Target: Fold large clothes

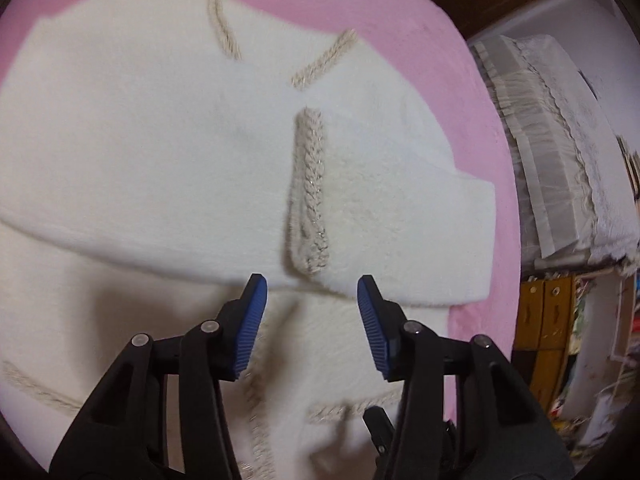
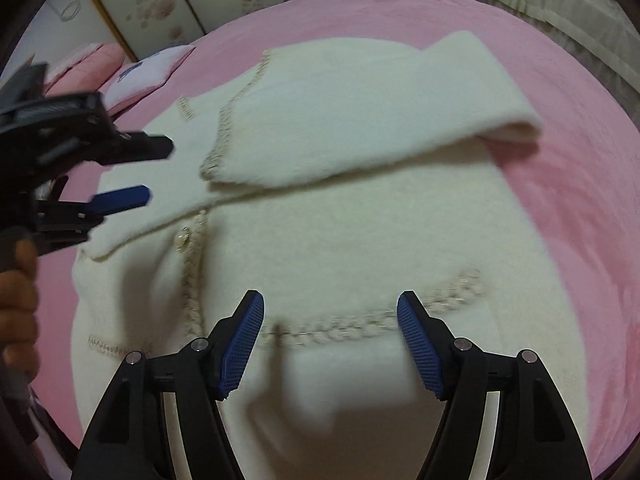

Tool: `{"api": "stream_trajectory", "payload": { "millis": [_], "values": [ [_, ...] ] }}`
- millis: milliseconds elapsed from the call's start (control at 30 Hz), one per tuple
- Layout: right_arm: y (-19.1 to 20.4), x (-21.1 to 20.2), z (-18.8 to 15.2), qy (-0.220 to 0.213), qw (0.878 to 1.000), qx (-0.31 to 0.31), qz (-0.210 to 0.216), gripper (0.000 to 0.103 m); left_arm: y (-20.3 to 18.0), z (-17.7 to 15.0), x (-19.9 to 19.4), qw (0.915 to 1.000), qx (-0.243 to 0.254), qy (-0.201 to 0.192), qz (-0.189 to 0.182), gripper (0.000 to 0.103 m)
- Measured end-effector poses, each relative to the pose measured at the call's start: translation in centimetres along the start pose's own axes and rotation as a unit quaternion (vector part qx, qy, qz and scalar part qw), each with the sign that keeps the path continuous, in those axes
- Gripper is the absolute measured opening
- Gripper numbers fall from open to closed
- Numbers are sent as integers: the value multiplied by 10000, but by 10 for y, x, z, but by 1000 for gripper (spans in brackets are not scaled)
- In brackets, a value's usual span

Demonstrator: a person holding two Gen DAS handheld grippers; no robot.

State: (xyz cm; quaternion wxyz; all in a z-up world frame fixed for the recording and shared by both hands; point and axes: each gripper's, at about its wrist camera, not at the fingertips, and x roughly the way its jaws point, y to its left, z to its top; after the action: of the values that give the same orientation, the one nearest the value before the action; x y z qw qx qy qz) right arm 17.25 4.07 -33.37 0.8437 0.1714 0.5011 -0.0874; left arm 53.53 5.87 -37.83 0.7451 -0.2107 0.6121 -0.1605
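The cream jacket [image 2: 340, 240] lay flat on the pink bed [image 2: 560, 160], spread wide so that its panels could be turned inward one at a time. Both sleeves were already crossed over the chest — the right sleeve [image 2: 360, 120] in a broad band across the upper body, its trimmed cuff [image 2: 216, 160] resting near the front opening, the other sleeve [image 1: 200, 140] lying across from the opposite side. That left the body as one narrower block, ready, in my judgement, for the hem to be brought up.

The right tongs [image 2: 330, 344] hung released just above the braided trim [image 2: 360, 328] near the bottom edge, jaws wide apart and gripping nothing — placed there, it seemed, to pinch that edge. The left tongs [image 1: 310, 320] were likewise released, pads [image 1: 250, 328] clear of the cloth, poised over the sleeve's lower edge beside a braided loop [image 1: 308, 200]. The right view showed them from the side, held in a hand [image 2: 18, 280] at the bed's edge.
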Motion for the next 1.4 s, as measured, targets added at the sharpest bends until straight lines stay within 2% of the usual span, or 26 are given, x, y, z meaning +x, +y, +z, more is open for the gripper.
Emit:
{"api": "stream_trajectory", "payload": {
  "millis": [100, 200, 333, 467, 567, 633, 700, 767, 833, 900, 933, 1000, 1067, 1133, 1267, 1300, 1333, 1367, 1400],
  "values": [
    [-28, 3, 16, -66, 9998, 186, 19, 70, 7, 1, 26, 9985, -457, 5, 305, 42],
    [-53, 6, 34, -9, 9999, 157, -43, 70, -1, -1, 35, 9973, -511, -90, 517, 42],
    [-84, 5, 64, -160, 9996, 92, -220, 70, -28, 6, 46, 9976, -296, -143, 616, 16],
    [-118, 21, 84, 1, 9994, 145, -310, 70, -51, 16, 38, 9971, -303, -393, 575, 14],
    [-142, 36, 93, 143, 9994, 300, -113, 70, -74, 32, 15, 9961, -410, -779, 75, 14],
    [-151, 38, 99, 74, 9997, 216, -10, 70, -94, 49, -12, 9903, -459, -1226, -474, 14],
    [-156, 39, 108, -86, 10000, 2, -22, 70, -112, 63, -42, 9819, -351, -1686, -785, 14],
    [-161, 39, 118, -218, 9998, -39, 5, 70, -126, 76, -71, 9724, -208, -2134, -925, 14],
    [-171, 42, 129, -331, 9994, 35, 7, 70, -135, 88, -105, 9580, -106, -2680, -1014, 14],
    [-180, 43, 141, -494, 9987, 101, -23, 70, -131, 95, -130, 9484, -92, -3015, -983, 14],
    [-185, 43, 147, -561, 9984, 105, -50, 70, -127, 99, -139, 9464, -86, -3101, -900, 14],
    [-191, 44, 156, -599, 9982, 45, -2, 70, -111, 103, -150, 9445, -126, -3251, -455, 14],
    [-195, 42, 160, -655, 9978, -105, 35, 70, -88, 106, -149, 9472, -215, -3198, 85, 14],
    [-198, 41, 159, -692, 9970, -333, -53, 70, -57, 97, -136, 9511, -402, -2972, 742, 14],
    [-208, 44, 152, -656, 9963, -539, -124, 65, 16, 65, -79, 9509, -779, -2410, 1779, 14],
    [-211, 45, 151, -645, 9962, -562, -139, 65, 37, 56, -56, 9492, -812, -2098, 2200, 14],
    [-217, 44, 150, -634, 9961, -599, -146, 64, 54, 49, -36, 9498, -816, -1773, 2444, 14],
    [-219, 44, 150, -628, 9959, -638, -143, 64, 64, 44, -23, 9506, -845, -1584, 2534, 15],
    [-216, 49, 152, -620, 9956, -698, -125, 62, 71, 36, -16, 9513, -770, -1694, 2458, 15]
  ]
}}
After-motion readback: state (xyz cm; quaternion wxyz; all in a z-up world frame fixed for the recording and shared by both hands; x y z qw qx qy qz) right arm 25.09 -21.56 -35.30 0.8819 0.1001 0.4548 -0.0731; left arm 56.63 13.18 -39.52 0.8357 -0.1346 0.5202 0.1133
